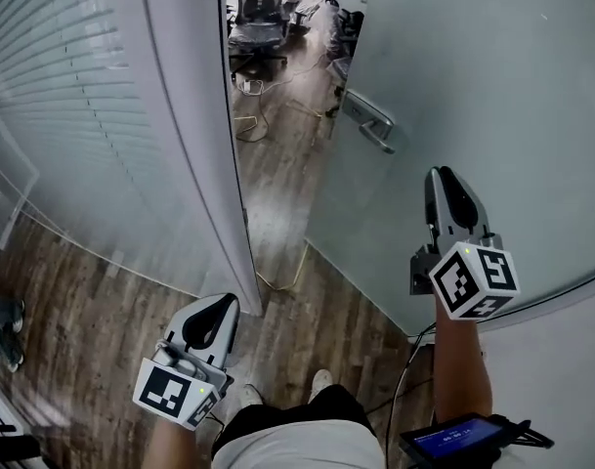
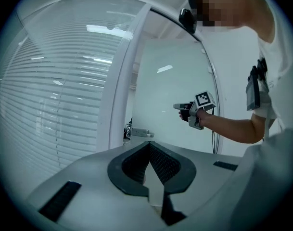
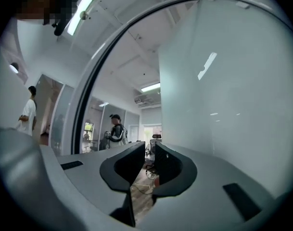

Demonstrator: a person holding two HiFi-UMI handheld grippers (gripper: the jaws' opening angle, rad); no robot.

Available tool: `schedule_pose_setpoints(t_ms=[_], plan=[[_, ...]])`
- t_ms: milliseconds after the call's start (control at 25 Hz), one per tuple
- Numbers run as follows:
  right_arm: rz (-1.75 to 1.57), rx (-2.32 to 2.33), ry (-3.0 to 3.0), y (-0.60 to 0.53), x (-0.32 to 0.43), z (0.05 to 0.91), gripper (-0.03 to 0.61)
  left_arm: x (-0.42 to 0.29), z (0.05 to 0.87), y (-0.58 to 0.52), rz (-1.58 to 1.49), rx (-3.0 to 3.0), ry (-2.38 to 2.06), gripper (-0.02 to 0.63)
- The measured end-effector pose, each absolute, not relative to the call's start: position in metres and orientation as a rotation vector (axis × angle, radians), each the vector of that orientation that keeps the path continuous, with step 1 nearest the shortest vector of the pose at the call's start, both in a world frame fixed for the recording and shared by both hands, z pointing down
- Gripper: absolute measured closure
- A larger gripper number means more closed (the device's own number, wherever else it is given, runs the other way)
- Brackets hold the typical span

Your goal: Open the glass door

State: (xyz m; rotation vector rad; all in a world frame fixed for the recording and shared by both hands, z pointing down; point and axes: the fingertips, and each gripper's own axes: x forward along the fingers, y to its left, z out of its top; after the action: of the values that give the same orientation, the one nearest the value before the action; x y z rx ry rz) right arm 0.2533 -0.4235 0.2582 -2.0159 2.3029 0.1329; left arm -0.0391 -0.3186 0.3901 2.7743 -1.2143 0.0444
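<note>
Faces a frosted glass door that stands ajar on the right of the head view, its metal handle at the near edge. Looks through the gap between door and white door frame onto wood floor, a loose cable and office chairs beyond. Holds the right gripper raised close before the pane, below and to the right of the handle, apart from it. Shows in the right gripper view jaws parted by a narrow gap, released, with nothing between them but the room behind; also two people standing far off past the frame. Holds the left gripper low by the foot of the frame, near the glass wall with blinds. Shows in the left gripper view jaws clenched tip to tip on nothing, pointing toward the handle and the door edge. Carries a small lit screen by the right elbow.
</note>
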Motion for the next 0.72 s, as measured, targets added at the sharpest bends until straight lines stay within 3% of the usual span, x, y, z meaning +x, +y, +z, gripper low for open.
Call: schedule_pose_setpoints(t_ms=[240, 720], plan=[[0.214, -2.004, 2.21, -0.307, 0.204, 0.247, 0.574, -0.064, 0.397, -0.286, 0.022, 2.844, -1.089, 0.614], [0.165, -1.998, 2.34, -0.218, 0.118, 0.265, 0.575, -0.091, 0.362, -0.254, -0.002, 2.847, -1.008, 0.614]])
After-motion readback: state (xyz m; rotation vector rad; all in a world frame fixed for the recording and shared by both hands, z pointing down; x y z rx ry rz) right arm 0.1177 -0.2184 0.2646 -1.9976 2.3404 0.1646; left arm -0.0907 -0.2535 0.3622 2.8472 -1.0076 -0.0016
